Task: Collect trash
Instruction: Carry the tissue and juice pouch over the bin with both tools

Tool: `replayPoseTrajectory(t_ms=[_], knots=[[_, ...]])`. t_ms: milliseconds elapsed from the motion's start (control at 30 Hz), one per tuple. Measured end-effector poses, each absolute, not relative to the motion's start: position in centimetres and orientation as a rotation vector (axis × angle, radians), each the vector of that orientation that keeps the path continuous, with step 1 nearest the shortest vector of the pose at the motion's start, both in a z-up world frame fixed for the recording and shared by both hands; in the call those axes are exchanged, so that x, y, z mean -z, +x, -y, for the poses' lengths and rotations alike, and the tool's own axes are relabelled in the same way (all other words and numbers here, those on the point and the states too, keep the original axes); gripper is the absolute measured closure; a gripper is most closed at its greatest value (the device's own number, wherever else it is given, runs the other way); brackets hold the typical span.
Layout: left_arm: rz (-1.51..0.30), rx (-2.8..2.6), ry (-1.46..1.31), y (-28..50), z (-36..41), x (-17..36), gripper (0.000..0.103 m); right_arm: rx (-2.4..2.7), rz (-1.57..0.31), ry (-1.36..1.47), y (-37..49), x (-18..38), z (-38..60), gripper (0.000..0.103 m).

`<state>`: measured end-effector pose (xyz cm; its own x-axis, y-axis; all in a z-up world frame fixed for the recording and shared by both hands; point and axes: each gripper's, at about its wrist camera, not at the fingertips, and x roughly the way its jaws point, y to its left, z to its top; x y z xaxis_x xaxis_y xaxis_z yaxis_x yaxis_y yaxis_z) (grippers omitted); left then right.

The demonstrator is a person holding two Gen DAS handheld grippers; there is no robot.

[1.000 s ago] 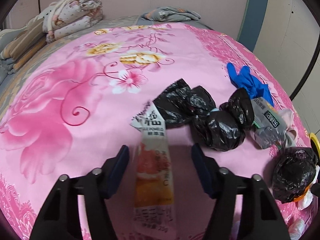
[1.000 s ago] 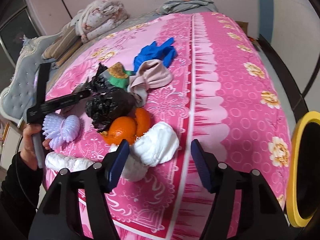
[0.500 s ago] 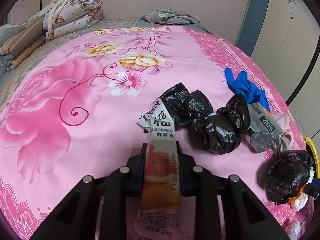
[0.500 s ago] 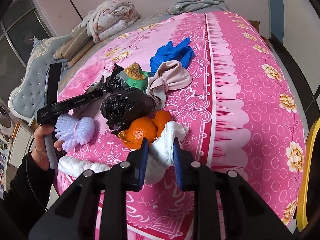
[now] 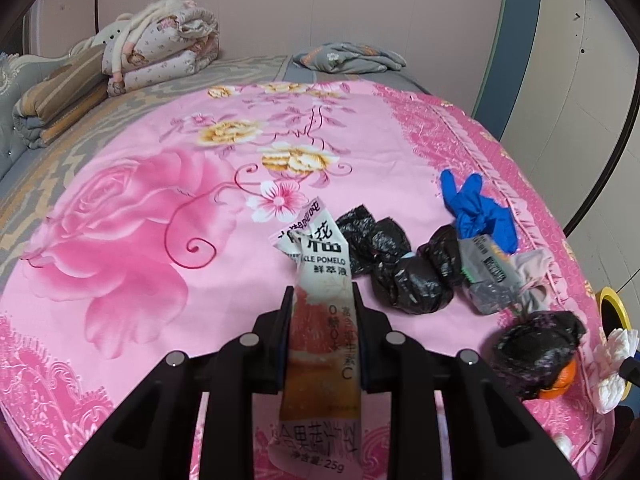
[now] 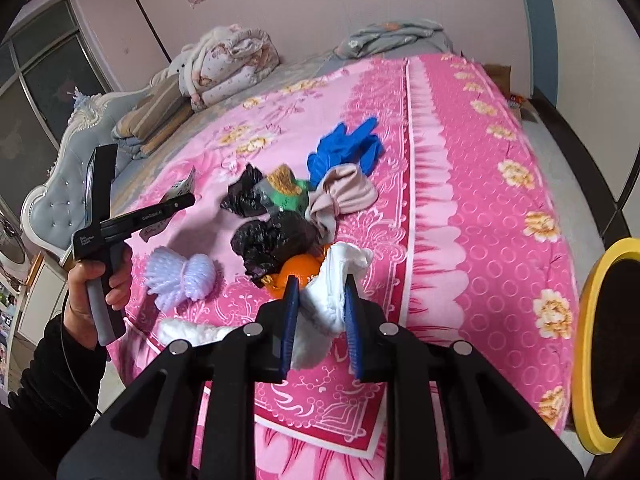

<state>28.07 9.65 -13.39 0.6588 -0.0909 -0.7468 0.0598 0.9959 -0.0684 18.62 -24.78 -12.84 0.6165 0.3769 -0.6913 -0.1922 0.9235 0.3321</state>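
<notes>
My left gripper (image 5: 320, 300) is shut on a pomelo drink pouch (image 5: 322, 320) and holds it above the pink bed sheet (image 5: 160, 208). My right gripper (image 6: 318, 292) is shut on a crumpled white tissue (image 6: 336, 280), lifted above the sheet. Left on the bed are black plastic bags (image 5: 404, 276), a blue glove (image 5: 476, 212), a grey wrapper (image 5: 488, 276), a beige cloth (image 6: 344, 196), an orange (image 6: 300, 266) under a black bag (image 6: 276, 240), a lilac foam net (image 6: 180, 276) and another white tissue (image 6: 192, 332). The left gripper also shows in the right wrist view (image 6: 176, 204).
A yellow-rimmed bin (image 6: 608, 344) stands beside the bed at the right. Folded quilts (image 5: 156, 52) and a grey blanket (image 5: 348, 56) lie at the far end of the bed. A padded headboard (image 6: 64, 168) is at the left.
Both grippers closed: the left on the drink pouch, the right on the white tissue. Both have since lifted their items off the sheet.
</notes>
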Motion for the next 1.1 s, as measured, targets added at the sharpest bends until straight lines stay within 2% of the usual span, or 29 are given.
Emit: replayPoseTrajectory(t_ms=[600,1100], knots=[[-0.753,0.165,-0.036,24.7,-3.8,6.3,0.079,-0.229,-0.678,0.284,14.6,5.7,30.5,0.082],[-0.680,0.319,0.015,22.7,6.5,0.5,0.079,-0.072,-0.533,0.325,12.0,-0.5,38.8,0.082]])
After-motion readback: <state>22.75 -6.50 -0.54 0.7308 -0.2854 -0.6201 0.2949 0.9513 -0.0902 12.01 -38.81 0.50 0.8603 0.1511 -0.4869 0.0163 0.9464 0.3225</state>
